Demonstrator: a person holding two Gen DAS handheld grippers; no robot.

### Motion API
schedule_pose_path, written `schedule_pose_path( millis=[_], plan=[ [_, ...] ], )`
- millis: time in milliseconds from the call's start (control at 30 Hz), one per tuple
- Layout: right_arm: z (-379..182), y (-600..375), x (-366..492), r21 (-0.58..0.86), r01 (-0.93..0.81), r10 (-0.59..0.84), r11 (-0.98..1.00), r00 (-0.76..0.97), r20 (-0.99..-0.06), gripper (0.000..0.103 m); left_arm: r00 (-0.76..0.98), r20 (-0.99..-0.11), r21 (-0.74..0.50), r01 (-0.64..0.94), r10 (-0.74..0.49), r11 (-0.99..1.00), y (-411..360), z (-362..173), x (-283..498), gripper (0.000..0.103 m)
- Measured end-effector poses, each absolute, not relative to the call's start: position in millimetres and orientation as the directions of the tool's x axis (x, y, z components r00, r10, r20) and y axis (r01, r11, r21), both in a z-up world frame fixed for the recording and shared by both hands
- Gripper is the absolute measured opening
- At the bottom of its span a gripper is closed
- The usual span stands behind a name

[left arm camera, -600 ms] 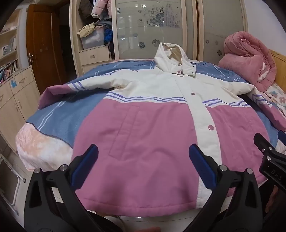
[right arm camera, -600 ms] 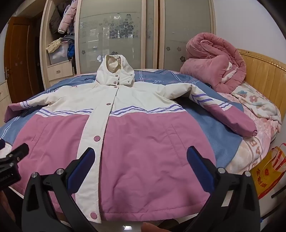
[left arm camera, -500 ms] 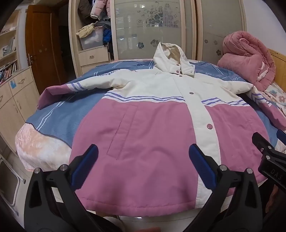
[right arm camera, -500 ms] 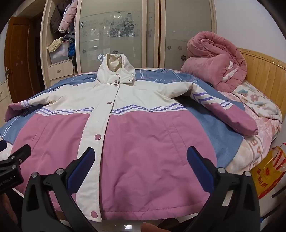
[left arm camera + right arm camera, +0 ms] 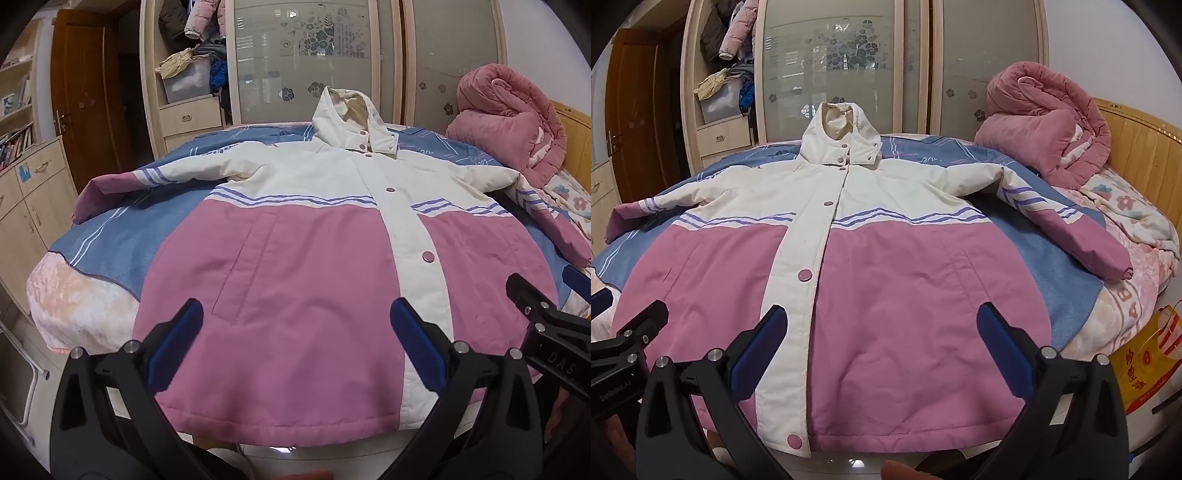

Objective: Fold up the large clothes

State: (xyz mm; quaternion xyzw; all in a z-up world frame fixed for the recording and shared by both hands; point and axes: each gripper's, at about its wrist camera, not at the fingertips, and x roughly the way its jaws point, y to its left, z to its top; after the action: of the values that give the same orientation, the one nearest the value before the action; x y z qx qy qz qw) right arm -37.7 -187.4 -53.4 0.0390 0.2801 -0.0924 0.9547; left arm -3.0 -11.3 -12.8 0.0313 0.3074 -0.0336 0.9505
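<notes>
A big jacket (image 5: pixel 295 280) lies flat on the bed (image 5: pixel 110 258), front side up. Its top half is cream white, its bottom half is pink, and thin purple stripes run across the chest. A row of pink snap buttons (image 5: pixel 804 275) goes down the white strip in the middle, and the jacket is buttoned shut. The hood (image 5: pixel 842 140) points to the far side of the bed, toward the wardrobe (image 5: pixel 849 66) with frosted flower doors. Both sleeves are spread out to the sides. The sleeve on the right (image 5: pixel 1082 236) ends in a pink cuff that rests on the blue blanket (image 5: pixel 1060 273). The other sleeve (image 5: pixel 122 184) reaches toward the wooden door (image 5: pixel 85 103). The bottom hem of the jacket hangs at the near edge of the bed.

The left tool (image 5: pixel 295 339) hovers over the pink part near the hem, on the side with the pocket seam. Its two blue pads are spread wide apart and nothing is between them. The right tool (image 5: pixel 882 339) hovers over the other pink half, just beside the white button strip. It is wide open too and holds nothing. Each tool can be seen at the edge of the other one's view, so they are side by side.

A rolled-up pink quilt (image 5: pixel 1045 122) sits at the far right corner of the bed, next to the wooden headboard (image 5: pixel 1145 147). A yellow bag (image 5: pixel 1145 358) stands on the floor by the bed.
</notes>
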Motion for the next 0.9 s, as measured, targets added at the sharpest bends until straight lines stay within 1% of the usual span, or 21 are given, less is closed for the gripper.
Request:
schedule_pose_path(
  millis=[333, 900],
  plan=[
    [-55.9, -190.0, -36.5, 0.026, 0.205, -0.158, 0.979, 0.824, -0.545, 0.102, 0.816, -0.577, 0.055, 0.087, -0.040, 0.995, -15.7, -13.8, -4.1, 0.101],
    [-55.6, -191.5, -37.3, 0.029, 0.209, -0.160, 0.978, 0.824, -0.544, 0.102, 0.822, -0.568, 0.048, 0.080, -0.039, 0.996, -12.4, -14.2, -6.2, 0.101]
  ],
)
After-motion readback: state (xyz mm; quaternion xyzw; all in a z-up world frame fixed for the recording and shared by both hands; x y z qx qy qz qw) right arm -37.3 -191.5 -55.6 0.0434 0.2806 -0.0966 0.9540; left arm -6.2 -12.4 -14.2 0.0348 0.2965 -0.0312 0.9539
